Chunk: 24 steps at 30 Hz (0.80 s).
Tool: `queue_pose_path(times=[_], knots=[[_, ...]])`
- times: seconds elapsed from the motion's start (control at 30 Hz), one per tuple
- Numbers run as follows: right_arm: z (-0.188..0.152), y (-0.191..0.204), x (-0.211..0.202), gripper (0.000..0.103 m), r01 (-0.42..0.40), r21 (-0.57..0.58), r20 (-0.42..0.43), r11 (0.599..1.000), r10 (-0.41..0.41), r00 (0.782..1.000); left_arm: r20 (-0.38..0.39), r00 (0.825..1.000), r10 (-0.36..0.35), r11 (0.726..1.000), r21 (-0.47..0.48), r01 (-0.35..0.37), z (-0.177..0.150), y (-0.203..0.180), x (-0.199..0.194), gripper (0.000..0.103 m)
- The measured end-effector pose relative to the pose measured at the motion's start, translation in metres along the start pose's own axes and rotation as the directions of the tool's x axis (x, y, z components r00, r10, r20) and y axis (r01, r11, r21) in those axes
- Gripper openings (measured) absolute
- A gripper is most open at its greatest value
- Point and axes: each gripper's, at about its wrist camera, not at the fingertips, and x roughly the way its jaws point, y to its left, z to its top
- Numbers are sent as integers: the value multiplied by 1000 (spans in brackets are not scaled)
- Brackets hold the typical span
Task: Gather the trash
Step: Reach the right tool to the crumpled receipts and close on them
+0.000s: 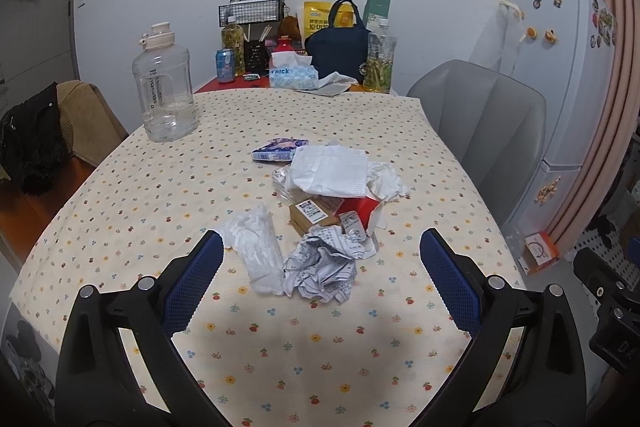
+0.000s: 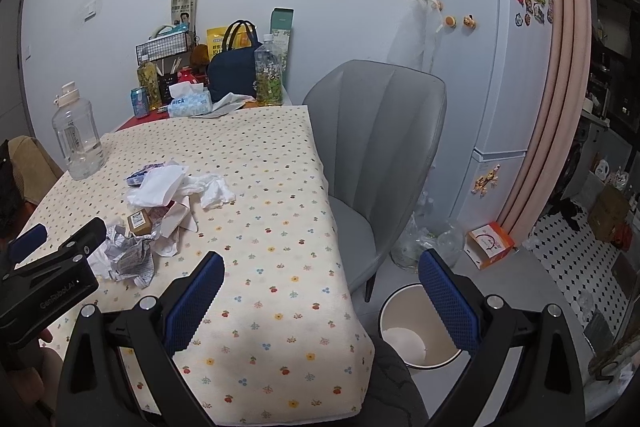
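Note:
A pile of trash lies mid-table on the flowered cloth (image 1: 120, 187): a crumpled printed paper (image 1: 320, 269), a white tissue wad (image 1: 258, 251), a small brown box (image 1: 310, 217), a red-and-white torn carton (image 1: 360, 213), white paper sheets (image 1: 332, 171) and a blue packet (image 1: 278, 150). My left gripper (image 1: 320, 279) is open just short of the crumpled paper, nothing between its fingers. My right gripper (image 2: 320, 299) is open over the table's right front corner, empty. The same trash pile (image 2: 160, 211) lies to its left. A white bin (image 2: 416, 331) stands on the floor beside the table.
A big clear water jug (image 1: 166, 87) stands at the left. Bottles, a can, a tissue box (image 1: 294, 75) and a dark bag (image 1: 340, 47) crowd the far end. A grey chair (image 2: 380, 147) and a white fridge (image 2: 492, 67) are on the right.

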Motion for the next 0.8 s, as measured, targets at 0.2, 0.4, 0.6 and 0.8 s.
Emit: queue_pose_path(times=[0.2,0.4,0.6,0.8], knots=[[2,18,10,95,-40,-22,-16,999,40,999,-13,1000,27,999,-32,-27,-1,20,4,98],[3,40,20,95,-95,-48,-37,994,93,995,-33,998,55,996,-65,-57,-4,43,10,98],[3,58,30,90,-139,-66,-66,988,135,989,-56,996,71,994,-82,-76,-10,59,21,96],[6,77,38,85,-208,-83,-94,975,201,975,-80,994,74,991,-106,-83,-9,73,33,88]])
